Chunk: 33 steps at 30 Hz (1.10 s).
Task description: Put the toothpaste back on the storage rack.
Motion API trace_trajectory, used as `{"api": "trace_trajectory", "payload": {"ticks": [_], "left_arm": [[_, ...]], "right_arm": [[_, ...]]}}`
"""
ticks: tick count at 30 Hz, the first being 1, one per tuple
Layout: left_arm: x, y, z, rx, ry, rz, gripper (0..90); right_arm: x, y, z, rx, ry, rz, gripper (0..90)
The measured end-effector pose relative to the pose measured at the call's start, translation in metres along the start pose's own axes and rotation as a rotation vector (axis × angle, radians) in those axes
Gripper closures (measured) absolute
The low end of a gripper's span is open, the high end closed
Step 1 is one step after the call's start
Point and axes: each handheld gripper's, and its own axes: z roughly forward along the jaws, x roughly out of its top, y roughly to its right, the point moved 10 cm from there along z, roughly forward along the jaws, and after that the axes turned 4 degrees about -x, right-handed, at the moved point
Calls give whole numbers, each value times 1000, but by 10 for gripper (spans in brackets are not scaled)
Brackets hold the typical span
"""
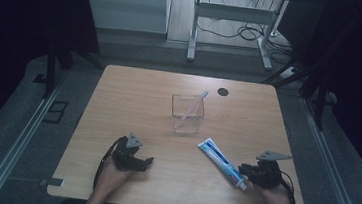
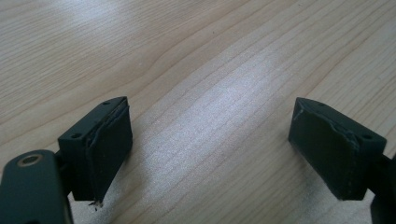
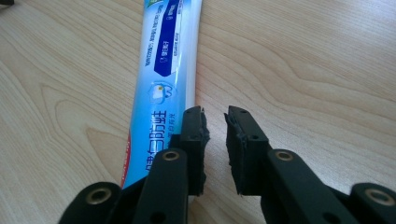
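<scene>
Surroundings: clear box (image 1: 187, 116) with a pink toothbrush (image 1: 191, 110) stands mid-worktop (image 1: 134, 97), far from your hands.
Toothpaste tube (image 1: 222, 162): lies flat, cap end beside your right tongs (image 3: 215, 135), outside them.
Right tongs: nearly closed, empty.
Left tongs (image 2: 210, 144): open, empty.

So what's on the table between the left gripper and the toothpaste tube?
Nothing: in the high view, only bare wood of the table lies between the left gripper and the toothpaste tube.

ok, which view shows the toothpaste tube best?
Right gripper view: the toothpaste tube lies close up, print readable, beside the right gripper. High view shows it whole but small. Left gripper view shows bare table.
</scene>
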Motion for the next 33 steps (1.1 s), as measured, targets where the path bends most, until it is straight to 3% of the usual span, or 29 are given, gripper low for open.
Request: {"api": "trace_trajectory", "payload": {"ticks": [10,17,25,33], "left_arm": [[0,0,0,0,0,0,136],[0,0,0,0,-1,0,136],[0,0,0,0,-1,1,136],[0,0,0,0,-1,1,136]], "right_arm": [[6,-5,-9,17,-25,3,672],[11,-14,-10,31,-55,-33,650],[18,-25,-3,55,-99,-50,544],[21,-31,9,52,-153,-69,495]]}}
